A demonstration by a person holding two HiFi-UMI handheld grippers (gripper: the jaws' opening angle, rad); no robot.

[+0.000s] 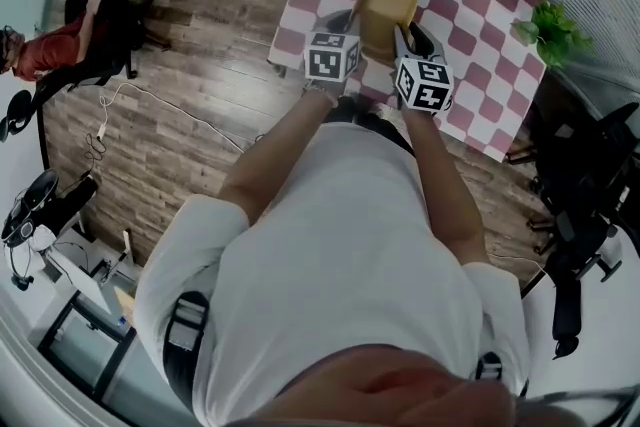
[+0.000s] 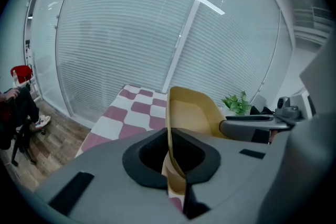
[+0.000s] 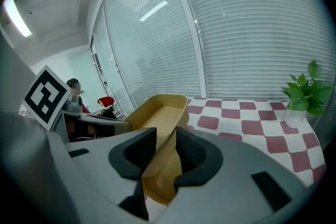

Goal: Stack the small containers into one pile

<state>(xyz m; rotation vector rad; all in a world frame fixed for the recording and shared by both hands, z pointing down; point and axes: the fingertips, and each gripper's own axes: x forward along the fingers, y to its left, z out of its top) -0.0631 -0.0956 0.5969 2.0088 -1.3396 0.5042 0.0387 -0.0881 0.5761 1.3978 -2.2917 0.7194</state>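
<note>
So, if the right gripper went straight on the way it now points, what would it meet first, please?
The yellow container: its side wall stands between the open fingers of the right gripper, so it would likely press into that wall almost at once. The checked table lies beyond.

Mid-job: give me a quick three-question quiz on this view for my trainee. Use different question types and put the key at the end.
1. True or false: a potted plant stands on the checked table.
2. What sits between the left tongs? A) a wall of the yellow container B) a cable C) nothing
3. Fill in: the table's checks are ____ and white.
Key: 1 true; 2 A; 3 pink.
</note>
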